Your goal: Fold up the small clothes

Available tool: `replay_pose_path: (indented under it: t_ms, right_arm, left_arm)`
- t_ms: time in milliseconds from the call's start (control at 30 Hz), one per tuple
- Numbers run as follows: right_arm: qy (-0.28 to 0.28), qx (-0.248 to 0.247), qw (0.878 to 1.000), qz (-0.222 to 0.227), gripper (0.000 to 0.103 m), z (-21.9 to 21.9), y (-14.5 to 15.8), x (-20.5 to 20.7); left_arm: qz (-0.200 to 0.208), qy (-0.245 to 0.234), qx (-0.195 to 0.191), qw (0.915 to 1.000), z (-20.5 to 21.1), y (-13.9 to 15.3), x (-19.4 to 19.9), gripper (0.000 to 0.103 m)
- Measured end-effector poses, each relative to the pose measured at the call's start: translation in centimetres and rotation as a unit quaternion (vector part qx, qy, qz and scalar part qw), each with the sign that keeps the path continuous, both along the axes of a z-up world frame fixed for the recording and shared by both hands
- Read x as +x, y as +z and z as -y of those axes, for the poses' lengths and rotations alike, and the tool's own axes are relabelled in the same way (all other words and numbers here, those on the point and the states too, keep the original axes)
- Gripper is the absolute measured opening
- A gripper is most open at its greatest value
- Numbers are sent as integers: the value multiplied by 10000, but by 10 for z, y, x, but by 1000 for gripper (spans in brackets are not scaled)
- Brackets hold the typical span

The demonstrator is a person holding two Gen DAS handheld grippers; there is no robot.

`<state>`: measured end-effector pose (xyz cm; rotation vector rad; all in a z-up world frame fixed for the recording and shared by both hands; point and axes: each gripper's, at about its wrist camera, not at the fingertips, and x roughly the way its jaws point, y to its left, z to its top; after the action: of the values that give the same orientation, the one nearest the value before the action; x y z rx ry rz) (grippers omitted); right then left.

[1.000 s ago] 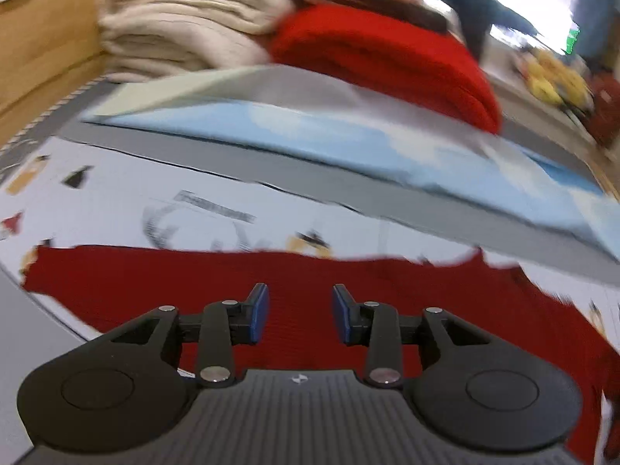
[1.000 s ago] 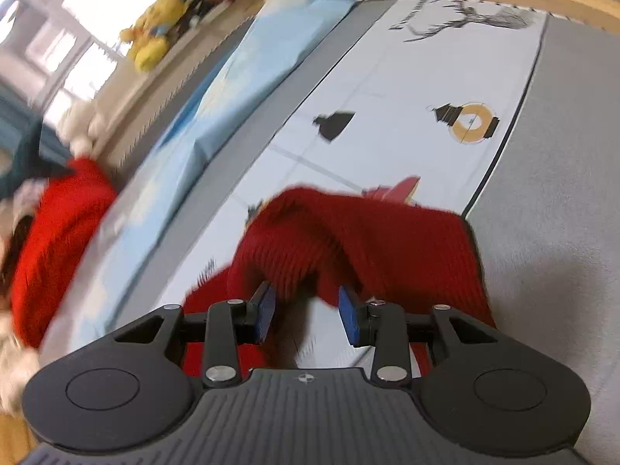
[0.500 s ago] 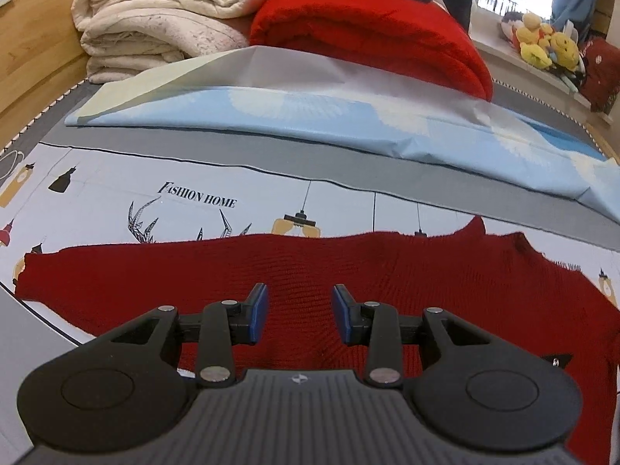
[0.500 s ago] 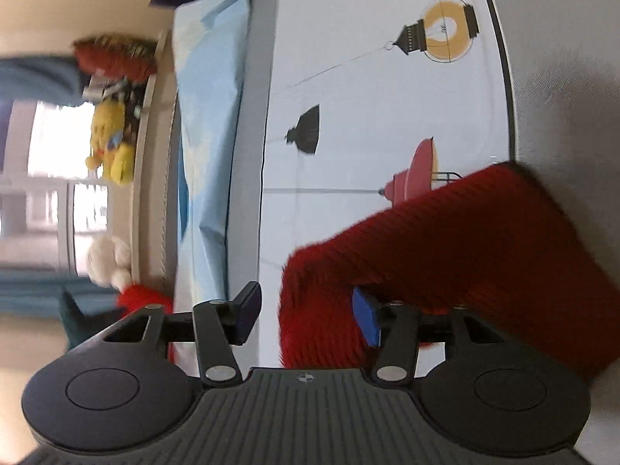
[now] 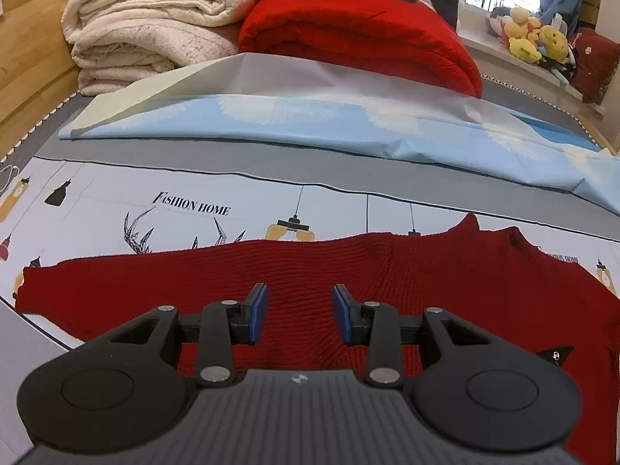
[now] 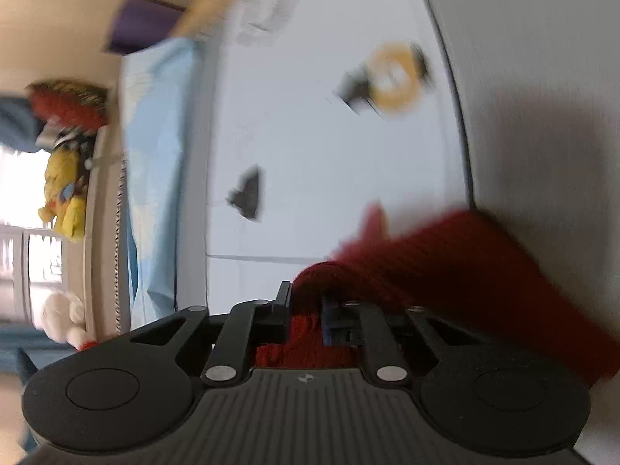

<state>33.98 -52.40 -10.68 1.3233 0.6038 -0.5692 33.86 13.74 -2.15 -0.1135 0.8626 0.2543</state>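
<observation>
The red sweater (image 5: 348, 283) lies spread flat across the printed sheet (image 5: 116, 209), its long sleeve reaching out to the left edge of the left wrist view. The left gripper (image 5: 298, 312) hangs over the middle of the knit with its blue pads (image 5: 257, 312) apart and nothing between them; whether the tips touch the fabric cannot be told.

In the right wrist view, which is rolled sideways and blurred, the right gripper (image 6: 306, 312) has just been closing its jaws, and they now pinch a bunched fold of the sweater (image 6: 445, 263). Red knit fills the narrow gap between the fingers and humps up just ahead of them, then trails off to the right over the sheet (image 6: 310, 135) and the grey border (image 6: 542, 77).

Behind the sweater, in the left wrist view, a light blue cloth (image 5: 329, 128) lies across the bed. Beyond it sit a stack of cream blankets (image 5: 147, 27) on the left and a folded red blanket (image 5: 360, 35) beside them. Yellow plush toys (image 5: 538, 38) sit on a ledge at the far right, and one shows also at the left of the right wrist view
</observation>
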Motion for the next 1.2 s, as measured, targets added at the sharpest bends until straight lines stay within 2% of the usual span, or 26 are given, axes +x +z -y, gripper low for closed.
replay_pose_path:
  t_ms: [67,167,233,267,300,400,500,533,600,700,767,900,1000,1033,1100,1167,1200]
  right_arm:
    - [466,-914,9938,434,13,-6,39,9]
    - [971,-2178,9609,1411,12,-16,96,3]
    - [934,-2543,9459,1786,12,-15,104,-11]
    - [850,-2634,9455,1714,12,-10,99,-16]
    - [756,-2629,9503,1483,12,-3,89,-19]
    - [454,-2134,9757,213,13,26,36,-22]
    - [293,-1440,9858,-811,13,48,-17,-31]
    - [241,-1218,9882,-898,13,54,-29,-36]
    - [231,-1053,9920,-651,17,61,-38,-38]
    - [386,-1281,9906,-269,21,72,-32,-34]
    - [333,-1262,9914,-139,22,83,-33,-34]
    - [148,-917,9954,217,22,104,-50,-33]
    - [323,-936,9943,388,22,110,-58,-25]
    - [445,-988,9933,402,15,111,-58,-20]
    - [530,-1352,9885,421,12,106,-47,-21]
    - [278,-2325,9707,539,12,96,-23,-32]
    - [209,-2495,9665,564,12,94,-16,-33]
  left_arm:
    - [27,-35,28,10000,1,1,0,40]
    - [43,-44,32,10000,1,2,-1,40]
    - [32,-67,47,10000,2,1,-1,40]
    - [22,-83,61,9999,2,0,-2,40]
    - [12,-97,68,9999,3,0,-2,40]
    - [-21,-123,68,9999,4,-2,-2,41]
    - [-59,-144,69,9999,6,-5,0,41]
    - [-67,-160,78,9998,7,-5,1,41]
    - [-94,-180,86,9998,8,-7,2,41]
    - [-99,-250,91,9996,13,-9,3,42]
    - [-120,-305,145,9994,17,-11,3,42]
    - [-135,-374,209,9990,19,-13,2,43]
    - [-155,-374,227,9989,19,-15,2,43]
    - [-167,-372,223,9989,19,-16,3,43]
    - [-199,-357,194,9990,18,-18,4,43]
    - [-207,-345,122,9991,16,-18,5,43]
    - [-215,-328,72,9992,15,-19,6,43]
